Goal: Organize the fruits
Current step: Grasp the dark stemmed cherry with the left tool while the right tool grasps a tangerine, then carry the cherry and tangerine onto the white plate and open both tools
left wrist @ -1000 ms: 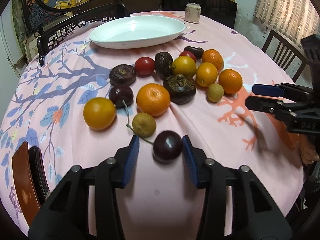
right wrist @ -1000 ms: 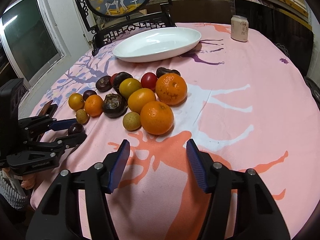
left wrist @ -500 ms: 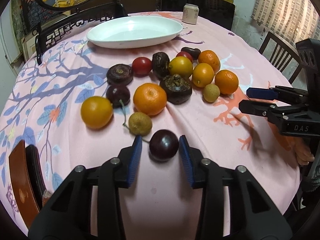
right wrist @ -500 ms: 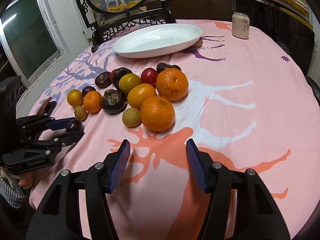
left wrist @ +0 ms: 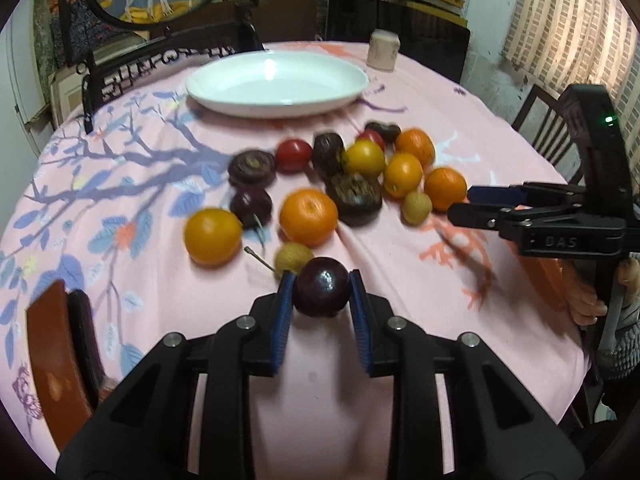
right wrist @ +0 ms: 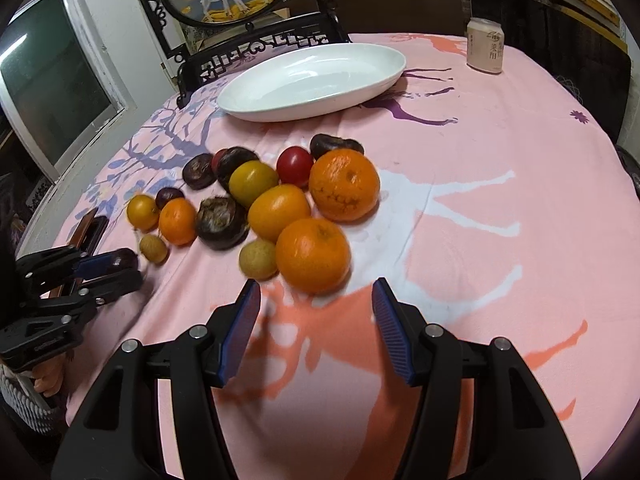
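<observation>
My left gripper (left wrist: pixel 321 290) is shut on a dark purple plum (left wrist: pixel 322 287), held between its blue pads just above the pink tablecloth. It also shows at the left in the right wrist view (right wrist: pixel 114 266). A cluster of oranges, dark fruits, a red tomato (left wrist: pixel 293 155) and small tan fruits lies mid-table. The nearest orange (right wrist: pixel 313 255) sits just ahead of my right gripper (right wrist: pixel 316 312), which is open and empty. An empty white oval dish (left wrist: pixel 277 83) stands at the far side, also in the right wrist view (right wrist: pixel 316 82).
A pale drink can (right wrist: pixel 485 49) stands at the far right of the table. A brown and black flat object (left wrist: pixel 60 350) lies at the near left edge. Dark chairs (left wrist: pixel 168 60) ring the round table.
My left gripper closed on the dark plum and lifted it slightly. The right gripper moved forward toward the nearest orange and stayed open.
</observation>
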`<state>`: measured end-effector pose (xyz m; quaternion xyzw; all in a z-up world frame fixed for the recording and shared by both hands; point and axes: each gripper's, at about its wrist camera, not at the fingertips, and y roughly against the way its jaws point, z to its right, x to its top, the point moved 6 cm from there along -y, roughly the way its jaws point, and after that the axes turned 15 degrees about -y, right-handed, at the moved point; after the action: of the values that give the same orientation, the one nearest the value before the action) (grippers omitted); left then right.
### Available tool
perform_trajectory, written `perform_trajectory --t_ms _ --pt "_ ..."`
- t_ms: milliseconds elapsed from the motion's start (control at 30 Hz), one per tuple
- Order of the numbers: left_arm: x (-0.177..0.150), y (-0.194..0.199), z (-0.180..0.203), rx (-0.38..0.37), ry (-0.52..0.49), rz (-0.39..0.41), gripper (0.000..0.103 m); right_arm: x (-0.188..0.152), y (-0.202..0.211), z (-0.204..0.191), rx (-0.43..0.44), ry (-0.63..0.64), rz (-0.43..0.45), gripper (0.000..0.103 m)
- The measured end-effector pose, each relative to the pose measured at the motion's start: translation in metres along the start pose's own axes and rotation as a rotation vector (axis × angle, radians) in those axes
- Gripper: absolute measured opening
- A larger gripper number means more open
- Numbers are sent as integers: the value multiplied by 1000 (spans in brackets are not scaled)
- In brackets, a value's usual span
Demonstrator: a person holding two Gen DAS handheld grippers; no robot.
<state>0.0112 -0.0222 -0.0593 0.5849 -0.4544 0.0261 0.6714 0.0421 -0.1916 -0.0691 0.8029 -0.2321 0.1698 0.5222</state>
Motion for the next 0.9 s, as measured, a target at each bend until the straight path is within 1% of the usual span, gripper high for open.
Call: perform_trajectory --t_ms 167,200,233,300,400,433,500,567,600,667,733,800,900 --pt "17 -3 -12 25 -5 3 28 15 -12 -1 17 -10 -21 60" --pt "21 -5 -14 28 -9 1 28 17 -13 -2 34 -8 -25 54" --pt "28 -7 -17 36 -10 1 28 19 -15 -4 59 -3 -37 41" --pt "40 -10 -23 41 -9 2 28 20 -16 -4 100 -16 -61 40" --pt "64 -13 -33 56 -5 18 28 19 -14 -1 124 -37 -74 39" --pt "75 -15 -36 60 -5 27 28 20 -11 -1 128 -41 -69 39" --pt "98 -17 -41 68 -17 47 28 28 2 -6 130 -24 -27 39" --pt "116 -22 -48 78 -17 58 28 50 16 -15 110 10 28 39" --pt "125 -26 -51 80 -8 59 28 66 20 -22 102 21 52 39" --pt "141 -41 -61 71 17 50 28 93 18 -31 86 32 85 39" --pt "150 -60 -72 55 60 29 28 122 1 -38 72 33 96 39" --pt "151 -77 -80 47 95 -1 28 146 -22 -36 56 -5 99 39" --pt "147 -101 -90 52 121 -52 28 167 -56 -28 34 -48 76 39"
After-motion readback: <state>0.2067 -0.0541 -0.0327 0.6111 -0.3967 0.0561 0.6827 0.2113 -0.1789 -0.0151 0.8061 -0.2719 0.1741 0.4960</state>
